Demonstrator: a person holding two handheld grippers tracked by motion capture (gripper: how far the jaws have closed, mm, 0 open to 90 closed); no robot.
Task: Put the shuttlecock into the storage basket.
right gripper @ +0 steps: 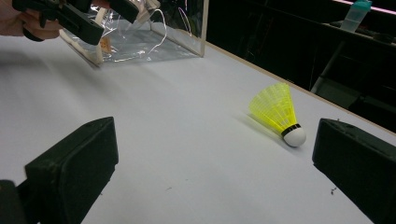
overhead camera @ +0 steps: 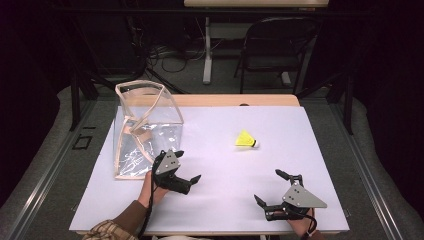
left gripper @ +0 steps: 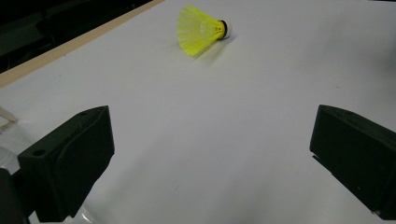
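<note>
A yellow shuttlecock (overhead camera: 246, 139) with a white cork lies on its side on the white table sheet (overhead camera: 225, 210), right of centre. A clear plastic bag (overhead camera: 145, 125) with beige trim stands open at the left. My left gripper (overhead camera: 187, 165) hovers open just right of the bag's front corner, and in the left gripper view the shuttlecock (left gripper: 201, 30) lies well ahead of its empty jaws. My right gripper (overhead camera: 268, 186) is open near the front right edge. In the right gripper view the shuttlecock (right gripper: 278, 112) sits ahead and to the right, with the bag (right gripper: 154, 32) farther off.
The table's wooden far edge (overhead camera: 235, 100) runs behind the sheet. A dark folding chair (overhead camera: 280, 45) and a table leg (overhead camera: 207, 50) stand on the floor beyond. The left hand and its gripper (right gripper: 108, 17) show at the right gripper view's top left.
</note>
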